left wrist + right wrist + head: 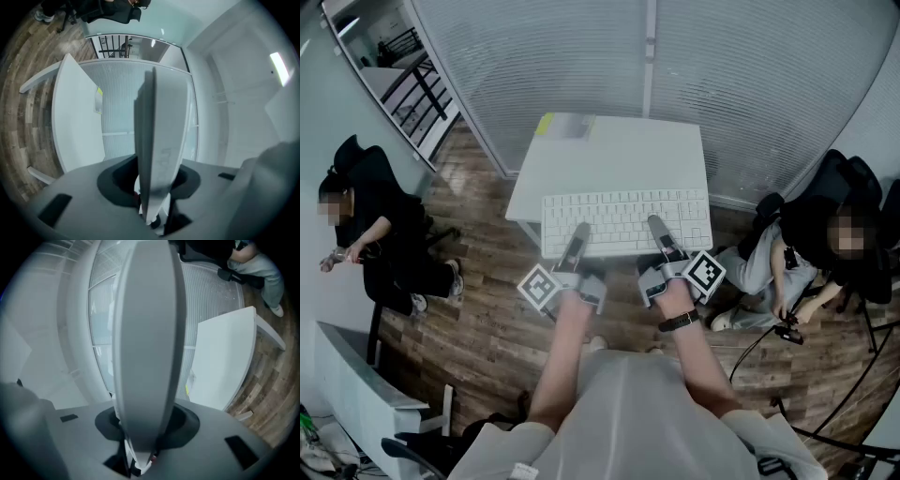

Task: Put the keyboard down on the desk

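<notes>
At the lower centre of the head view, the person's forearms reach forward, each hand carrying a gripper. The left gripper [579, 236] and right gripper [659, 230] bite the near long edge of the keyboard [626, 217] side by side, one either side of its middle. That spacing looks chosen to keep the long, flat board level and stop it twisting.

Each gripper view shows the keyboard edge-on, running straight out from between the jaws. Both pairs of jaws are pinched onto it, one above and one below, with nothing else in the bite. Both grippers reach out about level, so the board lies nearly flat, keys up.

The keyboard sits in the middle of the head view, over the near edge of the desk [619, 155], its near side overhanging toward the person. In the gripper views a strip of the ribbed wall shows between board and desk top, so it seems held just clear of the surface rather than resting on it. Set-down is therefore not yet done.

At the desk's far left corner lies a yellow note [547, 124], well apart from the keyboard. Beyond stands the ribbed glass wall [581, 56].
</notes>
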`<state>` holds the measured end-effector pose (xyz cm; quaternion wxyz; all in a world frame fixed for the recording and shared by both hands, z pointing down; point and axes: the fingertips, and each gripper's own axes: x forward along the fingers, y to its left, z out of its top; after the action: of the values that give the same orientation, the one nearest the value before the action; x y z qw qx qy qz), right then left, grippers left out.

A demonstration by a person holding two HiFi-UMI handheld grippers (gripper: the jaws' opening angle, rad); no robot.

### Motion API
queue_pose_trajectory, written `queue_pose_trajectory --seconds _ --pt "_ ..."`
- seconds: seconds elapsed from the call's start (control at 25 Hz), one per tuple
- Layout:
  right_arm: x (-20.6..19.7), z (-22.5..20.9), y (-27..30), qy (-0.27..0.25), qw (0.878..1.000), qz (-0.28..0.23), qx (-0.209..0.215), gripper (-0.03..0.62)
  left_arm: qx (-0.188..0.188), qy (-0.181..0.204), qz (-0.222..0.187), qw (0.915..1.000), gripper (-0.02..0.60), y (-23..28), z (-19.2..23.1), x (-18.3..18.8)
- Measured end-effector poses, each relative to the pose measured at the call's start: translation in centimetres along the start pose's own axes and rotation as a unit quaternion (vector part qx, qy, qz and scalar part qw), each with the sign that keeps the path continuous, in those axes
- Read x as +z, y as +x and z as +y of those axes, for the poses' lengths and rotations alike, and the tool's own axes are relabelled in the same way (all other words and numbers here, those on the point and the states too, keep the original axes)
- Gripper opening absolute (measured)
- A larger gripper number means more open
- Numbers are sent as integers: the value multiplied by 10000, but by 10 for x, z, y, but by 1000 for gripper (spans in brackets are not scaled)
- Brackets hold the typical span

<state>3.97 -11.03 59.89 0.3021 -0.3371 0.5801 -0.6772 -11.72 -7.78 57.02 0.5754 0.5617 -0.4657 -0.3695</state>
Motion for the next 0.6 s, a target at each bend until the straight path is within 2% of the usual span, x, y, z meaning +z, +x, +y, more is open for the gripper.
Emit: queue_pose_trajectory --seconds 0.24,0.4,0.6 --pt "-1 4 1 -207 9998 -70 46 137 -89 -95 34 9999 132 0 -1 2" --pt "-1 -2 1 -96 9999 -133 -7 137 -36 -84 3 10000 132 2 3 3" --pt "0 -10 2 -35 9997 -198 -137 137 1 -86 160 9998 132 6 10 5"
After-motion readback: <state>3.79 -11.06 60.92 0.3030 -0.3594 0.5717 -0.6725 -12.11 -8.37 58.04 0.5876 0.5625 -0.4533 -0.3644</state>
